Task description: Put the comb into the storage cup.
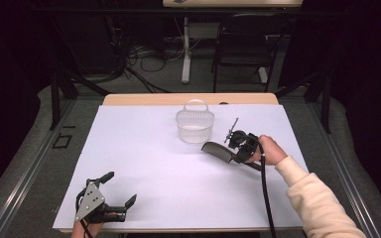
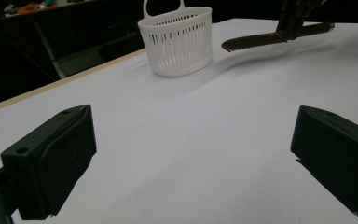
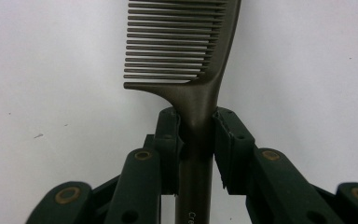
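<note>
Right gripper view: gripper pinches the comb at its neck (light, stiff, slick), teeth toward 12 o'clock

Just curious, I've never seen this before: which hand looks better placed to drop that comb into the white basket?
The right. Its gripper is already shut on the comb, lifted just beside the basket. The left gripper sits open at the near edge of the table, far from both.

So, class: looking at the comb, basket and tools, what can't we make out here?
- Comb tip: right gripper view, cut off by the top edge.
- Printing on its handle: same view, cut off at the bottom.
- Basket contents: left gripper view, hidden by its wall.
- Right tool grip: high view, too small.
</note>
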`<action>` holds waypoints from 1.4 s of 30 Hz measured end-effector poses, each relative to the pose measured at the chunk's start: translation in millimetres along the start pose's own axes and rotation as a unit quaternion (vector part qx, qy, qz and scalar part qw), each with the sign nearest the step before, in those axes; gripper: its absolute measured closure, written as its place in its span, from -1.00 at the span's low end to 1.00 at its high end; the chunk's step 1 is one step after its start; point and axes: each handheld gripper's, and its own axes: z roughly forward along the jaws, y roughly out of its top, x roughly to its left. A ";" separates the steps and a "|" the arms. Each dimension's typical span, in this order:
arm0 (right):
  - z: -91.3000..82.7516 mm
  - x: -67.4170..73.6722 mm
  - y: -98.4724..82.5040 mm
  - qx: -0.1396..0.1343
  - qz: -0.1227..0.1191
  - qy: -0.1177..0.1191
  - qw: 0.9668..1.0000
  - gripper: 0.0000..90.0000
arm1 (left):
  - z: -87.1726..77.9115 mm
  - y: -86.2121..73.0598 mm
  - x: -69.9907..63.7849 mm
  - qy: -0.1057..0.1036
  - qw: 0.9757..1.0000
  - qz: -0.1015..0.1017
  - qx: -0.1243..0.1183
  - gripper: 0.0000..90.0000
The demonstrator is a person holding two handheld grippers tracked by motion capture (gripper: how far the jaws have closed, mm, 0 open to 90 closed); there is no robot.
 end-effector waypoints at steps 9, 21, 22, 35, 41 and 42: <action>-4.7 3.0 -3.9 -0.023 0.006 0.008 1.000 0.61 | -0.5 -0.2 0.6 -0.001 1.000 0.000 0.000 -1.00; -16.7 5.5 -12.2 -0.045 0.009 0.008 0.999 0.61 | 1.4 0.2 0.5 -0.003 1.000 -0.001 -0.002 -1.00; -17.3 5.8 -13.1 -0.049 0.014 0.008 0.999 0.61 | 1.3 0.3 0.4 -0.003 1.000 -0.002 -0.003 -1.00; -27.5 9.4 -20.4 -0.072 0.023 0.010 0.997 0.61 | 3.0 0.8 0.7 -0.004 1.000 0.000 -0.002 -1.00; -28.8 9.5 -23.7 -0.087 0.030 0.015 0.996 0.61 | 4.3 0.9 1.2 -0.009 1.000 0.002 -0.001 -1.00; -28.8 9.5 -23.7 -0.087 0.030 0.015 0.996 0.61 | 4.3 0.9 1.2 -0.009 1.000 0.002 -0.001 -1.00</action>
